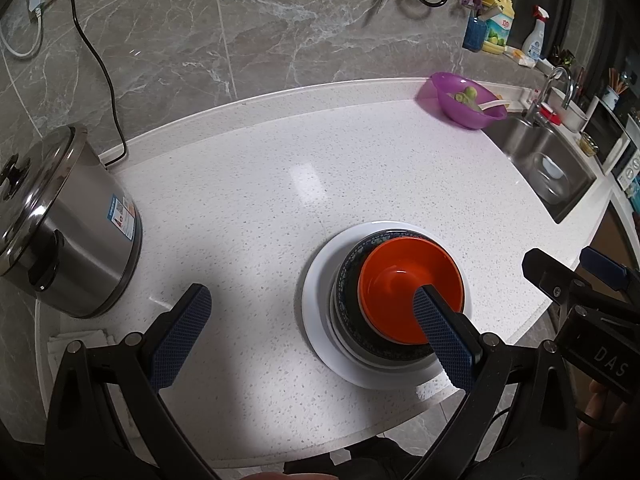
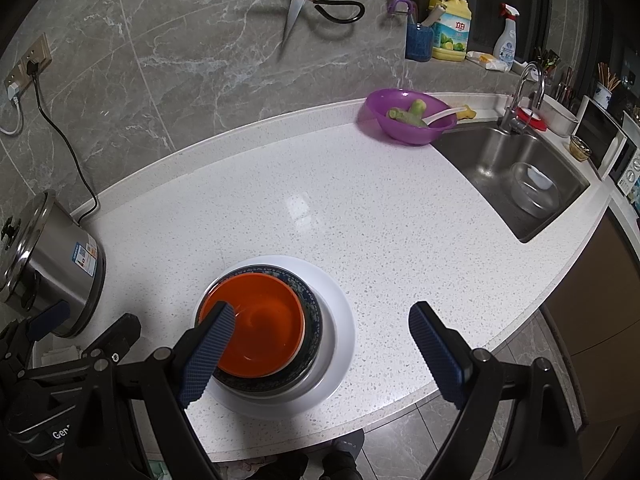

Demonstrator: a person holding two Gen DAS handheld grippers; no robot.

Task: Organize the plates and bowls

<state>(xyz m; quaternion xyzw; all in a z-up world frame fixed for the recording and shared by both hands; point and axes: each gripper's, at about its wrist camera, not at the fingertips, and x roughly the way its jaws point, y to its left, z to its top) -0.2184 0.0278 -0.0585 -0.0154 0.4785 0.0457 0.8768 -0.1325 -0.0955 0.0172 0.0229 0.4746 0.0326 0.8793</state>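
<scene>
From the left wrist view, the stack sits on the white table [image 1: 320, 168] near its front edge: an orange bowl [image 1: 404, 280] nested in a dark patterned bowl [image 1: 352, 280], both standing on a white plate [image 1: 320, 320]. The left gripper [image 1: 308, 332] has its jaws wide and holds nothing; one blue pad is over the orange bowl's near side, the other hangs over bare table to the stack's left. Nesting small into large on the widest piece probably keeps the pile steady and compact. A steel pot [image 1: 72, 232] stands well to the left of the stack, a purple bowl [image 1: 464, 100] far behind it by the sink [image 1: 548, 168].

From the right wrist view, the right gripper [image 2: 316, 348] is likewise spread wide and empty, its left pad over the orange bowl [image 2: 260, 320], its right pad to the stack's right. The dark patterned bowl [image 2: 312, 316] and white plate [image 2: 340, 320] show the same order. The stacking looks done.
</scene>
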